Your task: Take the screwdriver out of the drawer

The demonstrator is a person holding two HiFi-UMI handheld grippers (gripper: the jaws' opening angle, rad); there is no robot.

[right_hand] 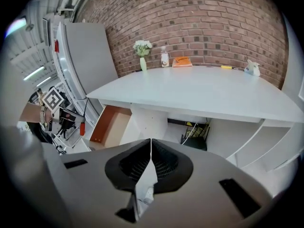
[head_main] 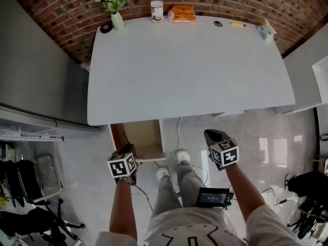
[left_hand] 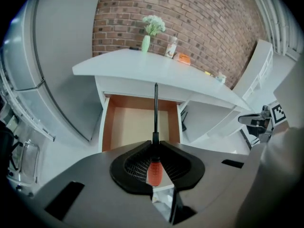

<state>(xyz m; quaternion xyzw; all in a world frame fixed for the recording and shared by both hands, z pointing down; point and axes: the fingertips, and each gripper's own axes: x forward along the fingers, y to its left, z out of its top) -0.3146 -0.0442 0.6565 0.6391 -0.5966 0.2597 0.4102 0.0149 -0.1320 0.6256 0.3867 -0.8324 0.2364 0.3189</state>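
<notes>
**Screwdriver in the left gripper, above the open drawer**

The left gripper is clamped on the screwdriver at its orange handle. The shaft runs straight ahead along the jaws, over the drawer under the table. The right gripper is closed on nothing, well apart to the right. The bottle label is too small to read.

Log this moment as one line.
left claw: shut on screwdriver | right claw: shut, empty | drawer: open | screwdriver: out of drawer
</notes>
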